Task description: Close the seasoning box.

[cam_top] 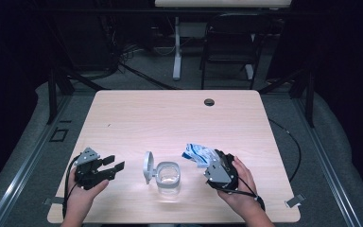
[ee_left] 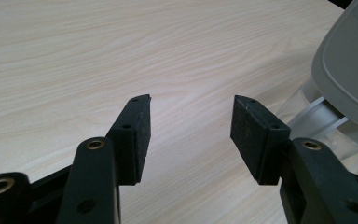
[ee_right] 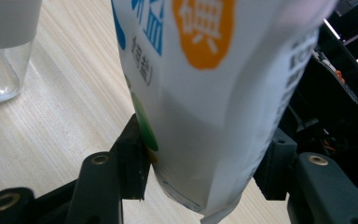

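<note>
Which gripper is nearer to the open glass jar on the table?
Left. The left gripper sits open just beside the glass jar, at its raised lid. The right gripper holds a bag slightly farther off.

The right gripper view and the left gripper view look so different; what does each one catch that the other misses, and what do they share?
The right gripper view alone shows a white printed pouch clamped between the right gripper pads, with blue, orange and green print, plus dark equipment behind it. The left gripper view alone shows the left gripper open, nothing between its pads, and the container's grey flip lid standing open at the right edge. Both show the pale wooden table and part of the clear container.
</note>
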